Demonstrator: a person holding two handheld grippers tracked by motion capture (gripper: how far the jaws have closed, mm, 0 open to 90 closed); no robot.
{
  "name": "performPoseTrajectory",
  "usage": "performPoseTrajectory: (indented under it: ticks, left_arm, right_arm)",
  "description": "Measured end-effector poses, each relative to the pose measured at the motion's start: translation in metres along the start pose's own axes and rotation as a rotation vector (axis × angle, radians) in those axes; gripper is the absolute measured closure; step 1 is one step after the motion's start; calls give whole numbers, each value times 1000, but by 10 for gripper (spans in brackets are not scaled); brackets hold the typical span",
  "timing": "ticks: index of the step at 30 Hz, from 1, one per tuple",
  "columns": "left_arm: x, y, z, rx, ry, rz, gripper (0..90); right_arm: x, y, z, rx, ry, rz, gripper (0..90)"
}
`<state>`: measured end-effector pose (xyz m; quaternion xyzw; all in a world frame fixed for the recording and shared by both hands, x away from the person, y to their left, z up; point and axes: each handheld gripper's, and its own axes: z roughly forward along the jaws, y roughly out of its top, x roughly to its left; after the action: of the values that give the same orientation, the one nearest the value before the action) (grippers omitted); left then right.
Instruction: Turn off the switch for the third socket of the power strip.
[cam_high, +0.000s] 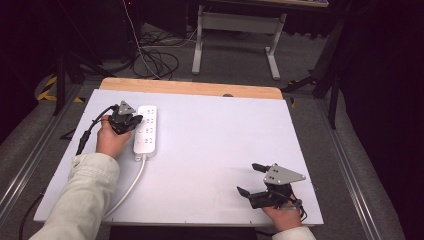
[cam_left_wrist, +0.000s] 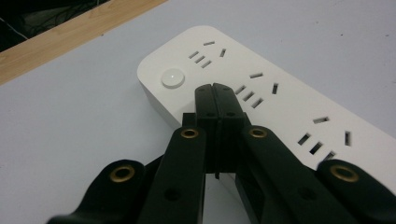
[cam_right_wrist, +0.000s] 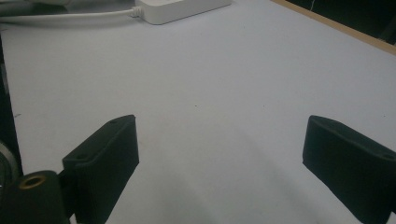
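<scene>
While flat: one power strip (cam_high: 146, 130), two hand-held grippers (cam_high: 131, 121)

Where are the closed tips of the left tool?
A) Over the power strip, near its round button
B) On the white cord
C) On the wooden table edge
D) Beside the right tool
A: in the left gripper view the left tool points at the power strip, beside the round button.

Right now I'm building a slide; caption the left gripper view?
Shut left claw poised over a white power strip, near its round button.
</scene>
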<state>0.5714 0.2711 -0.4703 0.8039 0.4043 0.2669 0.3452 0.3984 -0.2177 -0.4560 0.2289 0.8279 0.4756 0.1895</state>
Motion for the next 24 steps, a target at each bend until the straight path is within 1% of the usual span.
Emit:
performPoseTrajectory:
  ticks: [1, 2, 3, 5, 7, 8, 9, 10, 11, 12, 13, 14, 15, 17, 19, 20, 21, 24]
  left_arm:
    - [1, 0, 0, -1, -5, -5, 900]
    - [1, -1, 1, 1, -26, -19, 900]
    - [1, -1, 1, 1, -26, -19, 900]
    - [1, 0, 1, 7, -29, -44, 900]
    - [3, -1, 1, -2, -30, -49, 900]
    - [5, -2, 0, -10, -56, -82, 900]
    - [6, -2, -1, -4, -62, -84, 900]
    - [6, -2, -1, -4, -62, -84, 900]
    - [7, -1, -4, -14, -62, -85, 900]
    - [7, -1, -5, -11, -58, -86, 900]
    - [8, -1, -6, -11, -74, -100, 900]
    - [8, -1, -6, -11, -74, -100, 900]
    - [11, 0, -9, -43, -95, -110, 900]
    - [15, 3, -15, -79, -107, -150, 900]
    - [17, 4, -18, -84, -107, -154, 900]
    - [18, 5, -20, -85, -97, -147, 900]
    - [19, 6, -25, -76, -92, -132, 900]
    - [20, 7, -29, -76, -89, -139, 900]
  right_arm:
    - [0, 0, 0, 0, 1, 3, 110]
    - [0, 0, 0, 0, 1, 0, 110]
    - [0, 0, 0, 0, 1, 0, 110]
    - [0, 0, 0, 0, 2, 5, 110]
    - [0, 0, -1, -1, 3, 6, 110]
    - [0, 0, -1, -3, 4, 5, 110]
    - [0, -1, -2, -3, 4, 5, 110]
    - [-1, -1, -2, -4, 4, 3, 110]
    - [-1, -1, -1, -7, 3, 4, 110]
    - [-1, -1, -1, -5, 4, 6, 110]
    - [-1, -1, -1, -6, 4, 6, 110]
    - [-1, 0, -1, -5, 4, 5, 110]
    - [-1, 0, 0, -5, 3, 2, 110]
    - [-1, 0, -1, -4, 1, 5, 110]
    - [-1, 0, -1, -4, -1, 3, 110]
    - [-1, 1, -1, -7, -1, 3, 110]
    - [0, 1, -1, -6, 0, 2, 110]
    - [0, 1, -1, -5, 0, 1, 110]
